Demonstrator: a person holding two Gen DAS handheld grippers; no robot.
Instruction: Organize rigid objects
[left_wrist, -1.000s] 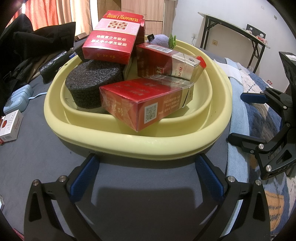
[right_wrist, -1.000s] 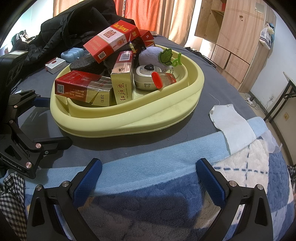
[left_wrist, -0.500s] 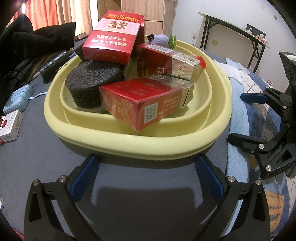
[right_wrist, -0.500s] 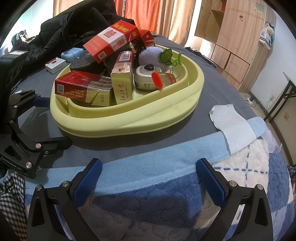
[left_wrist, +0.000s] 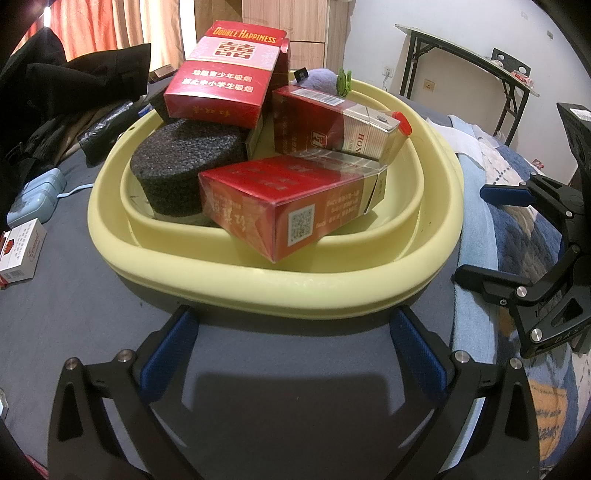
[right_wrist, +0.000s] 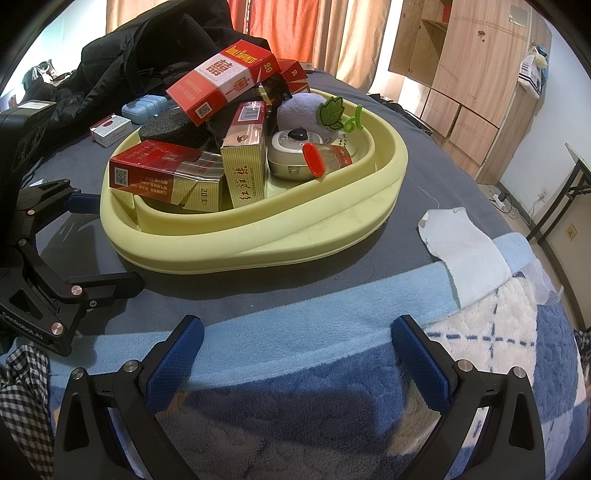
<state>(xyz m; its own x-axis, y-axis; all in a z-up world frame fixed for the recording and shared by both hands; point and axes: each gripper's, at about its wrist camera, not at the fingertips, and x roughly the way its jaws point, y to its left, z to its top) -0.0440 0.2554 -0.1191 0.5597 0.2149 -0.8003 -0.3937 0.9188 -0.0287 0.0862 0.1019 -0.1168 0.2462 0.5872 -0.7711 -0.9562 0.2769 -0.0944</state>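
The yellow basin (left_wrist: 280, 291), piled with cigarette boxes (left_wrist: 295, 206), is sitting mid-bed (left_wrist: 74, 314). The left tool (left_wrist: 295, 343) and right tool (right_wrist: 295, 345) are both gaping wide, gripping nothing.

Two pairs of tongs are showing, the left tongs (left_wrist: 293, 349) and the right tongs (right_wrist: 293, 356), each spread wide. Ahead of both, one pale yellow basin (right_wrist: 258, 236) is sitting on the bed. Inside it, four red cigarette boxes (left_wrist: 295, 206) are lying around one black foam disc (left_wrist: 184, 162). Beyond the left tongs' left finger, one white cigarette box (left_wrist: 20, 251) is lying outside the basin.
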